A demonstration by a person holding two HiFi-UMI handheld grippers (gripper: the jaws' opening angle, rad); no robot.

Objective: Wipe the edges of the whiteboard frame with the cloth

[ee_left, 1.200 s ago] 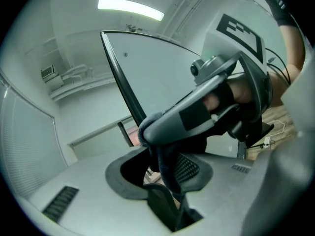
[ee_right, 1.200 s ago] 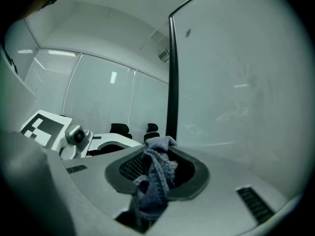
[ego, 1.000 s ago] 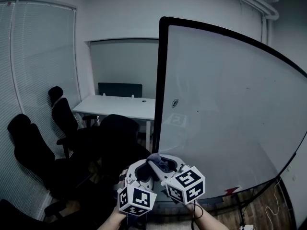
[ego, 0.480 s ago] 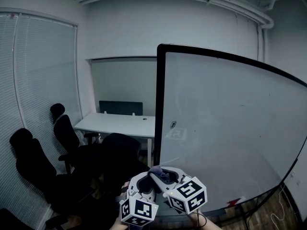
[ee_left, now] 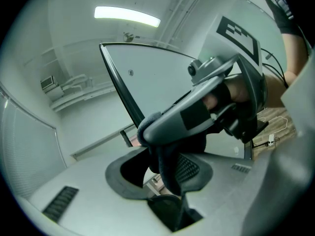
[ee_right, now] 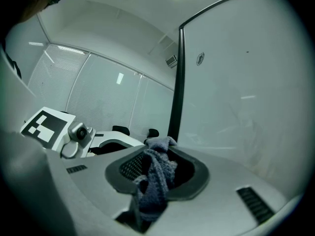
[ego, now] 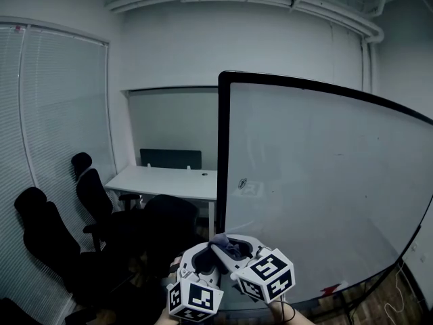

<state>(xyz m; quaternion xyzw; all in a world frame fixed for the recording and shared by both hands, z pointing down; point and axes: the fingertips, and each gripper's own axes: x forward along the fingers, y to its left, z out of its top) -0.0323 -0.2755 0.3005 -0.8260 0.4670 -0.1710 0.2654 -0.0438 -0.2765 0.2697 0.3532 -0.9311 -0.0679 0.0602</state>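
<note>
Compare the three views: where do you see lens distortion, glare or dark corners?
Head view: dim, and fisheye bows the whiteboard frame into a curve. Left gripper view: the ceiling light blows out; corners go black. Right gripper view: the cloth is sharp, the edges vignetted.

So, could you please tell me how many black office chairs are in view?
3 chairs: one by the blinds, one beside the desk, one nearest the whiteboard; others may be hidden.
</note>
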